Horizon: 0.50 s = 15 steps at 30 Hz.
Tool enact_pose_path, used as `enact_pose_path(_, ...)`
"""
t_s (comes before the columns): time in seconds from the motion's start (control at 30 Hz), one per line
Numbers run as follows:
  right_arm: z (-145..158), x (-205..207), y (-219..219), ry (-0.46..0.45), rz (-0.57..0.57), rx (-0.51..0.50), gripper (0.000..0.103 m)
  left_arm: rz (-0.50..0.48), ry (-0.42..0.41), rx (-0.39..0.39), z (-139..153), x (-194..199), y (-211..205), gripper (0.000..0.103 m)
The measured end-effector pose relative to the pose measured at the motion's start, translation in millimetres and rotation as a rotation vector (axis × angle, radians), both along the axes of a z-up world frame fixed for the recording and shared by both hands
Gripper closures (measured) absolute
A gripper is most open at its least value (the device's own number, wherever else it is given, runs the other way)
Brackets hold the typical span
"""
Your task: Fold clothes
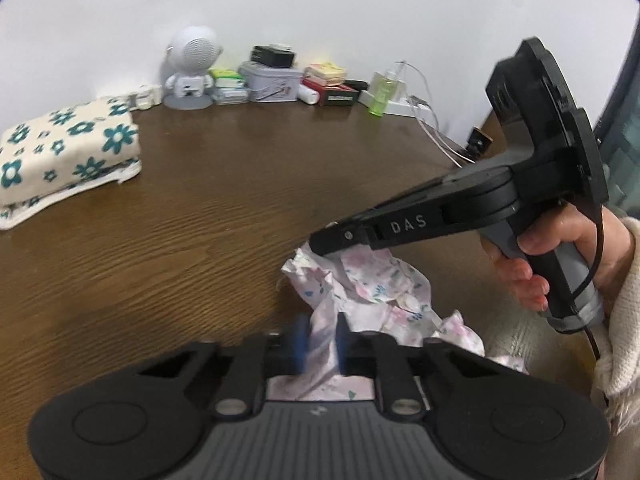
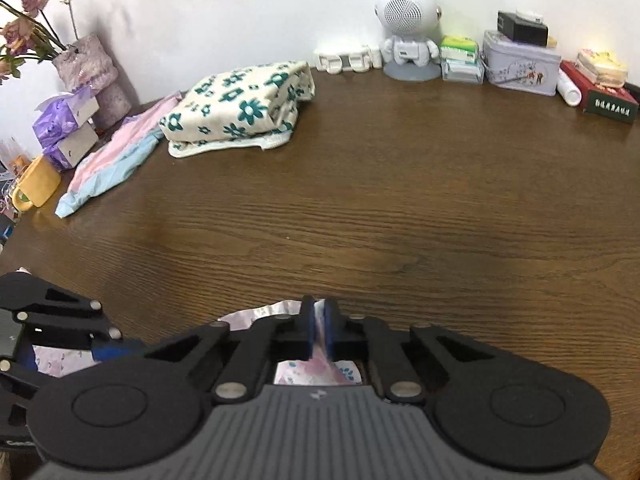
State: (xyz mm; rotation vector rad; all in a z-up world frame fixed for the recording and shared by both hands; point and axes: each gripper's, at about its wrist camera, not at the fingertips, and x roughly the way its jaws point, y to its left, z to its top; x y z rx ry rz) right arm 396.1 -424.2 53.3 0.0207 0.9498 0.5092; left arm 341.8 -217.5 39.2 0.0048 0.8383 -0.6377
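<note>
Grippers Held a Crumpled Flowery Cloth

Letters "DAS" in white showed on the side of the black right gripper (image 1: 320, 246). A dark red box (image 2: 610, 106) at the back of the brown wooden table (image 2: 360, 208) had a row of white writing on its front, too small to read.

The task's thing was a thin white cloth with small pink and blue flowers (image 1: 372, 284). It was bunched up near the front edge of the table, so it had no clear long side and no clear way it pointed. It was lifted in two spots.

The black left gripper (image 1: 322, 340) had its blue pads nearly together, pinching a fold of the flowery cloth between them. The right gripper's blue pads were pressed almost tight on another fold, seen in its own camera. A hand (image 1: 532, 264) in a cream knit sleeve (image 1: 624, 320) gripped the right gripper's grey handle.

Far back on the left sat a folded cream towel with teal flowers (image 2: 240, 108), on top of other folded cloth. A pink and light blue cloth (image 2: 116, 160) lay just beside it. A white robot-shaped speaker (image 2: 408, 32) stood by the wall, next to a pale tin box (image 2: 520, 64).
</note>
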Motion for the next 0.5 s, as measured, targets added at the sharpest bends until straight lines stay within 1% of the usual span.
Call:
enact_pose_path(0.07, 6.4, -7.5, 0.0, -0.027, 0.005, 0.014, 0.101, -0.023, -0.028, 0.008, 3.5, -4.7, -1.7, 0.098)
enact_pose_path(0.17, 16.7, -22.0, -3.4, -0.079, 0.012, 0.042, 0.101, -0.068, -0.095, 0.034, 10.4, -16.9, -5.0, 0.099)
enact_pose_path(0.37, 24.4, -58.1, -18.0, -0.171, 0.002, 0.059, 0.101, -0.206, -0.26, 0.155, 13.9, -55.5, -24.1, 0.099)
enact_pose_path(0.4, 24.1, -64.3, -20.9, -0.18, -0.002, 0.06, 0.101, -0.229, -0.28, 0.177, 12.7, -61.7, -27.6, 0.099)
enact_pose_path(0.5, 20.8, -81.7, -28.9, -0.2, -0.013, 0.056, 0.101, -0.271, -0.318, 0.213, 8.2, -75.4, -37.2, 0.099)
